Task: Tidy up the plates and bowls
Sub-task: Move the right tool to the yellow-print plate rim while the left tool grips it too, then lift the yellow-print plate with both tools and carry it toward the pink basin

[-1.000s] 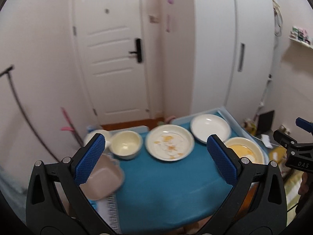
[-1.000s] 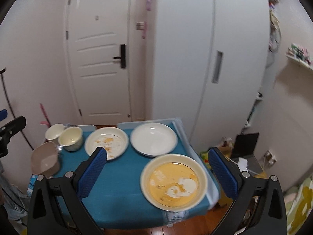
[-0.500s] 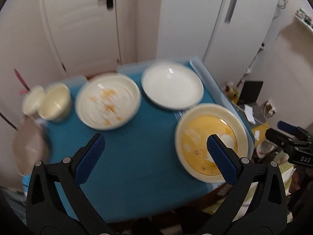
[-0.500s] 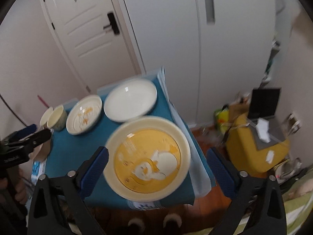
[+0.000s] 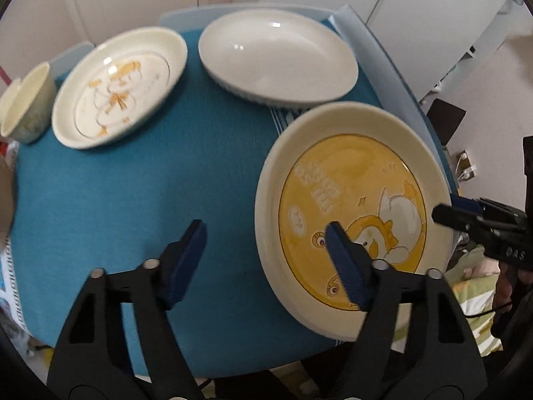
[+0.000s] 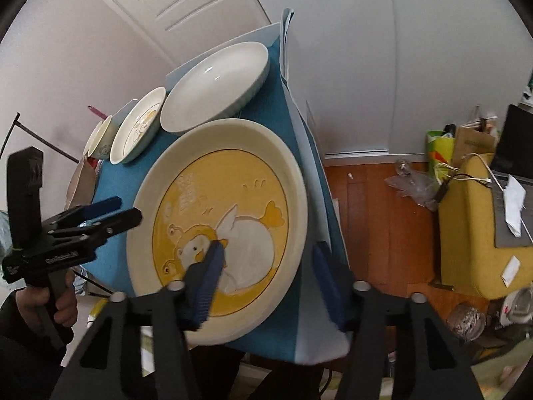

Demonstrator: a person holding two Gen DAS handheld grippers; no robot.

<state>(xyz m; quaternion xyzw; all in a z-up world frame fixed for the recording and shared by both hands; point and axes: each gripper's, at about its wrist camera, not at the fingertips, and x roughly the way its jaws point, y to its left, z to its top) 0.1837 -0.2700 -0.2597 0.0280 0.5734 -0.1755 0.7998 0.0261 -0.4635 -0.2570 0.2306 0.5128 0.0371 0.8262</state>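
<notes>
A large cream plate with a yellow duck picture lies at the near right corner of the blue-clothed table. My left gripper straddles the plate's left rim, one finger over the picture and one over the cloth. Its jaws are closing and the pads stand clear of the rim. My right gripper straddles the right rim in the same way, jaws closing with a gap on both sides. Further back stand a white deep plate, a cream plate with orange marks and a small cream bowl.
The plate sits close to the table's right edge, beyond which is wooden floor. A yellow seat with papers and a cable stands to the right. A beige container sits at the table's left side. White wardrobe doors stand behind.
Both grippers have dropped and tipped down towards the table, closing in on the yellow plate from either side. Both pairs of jaws have narrowed from wide open.
</notes>
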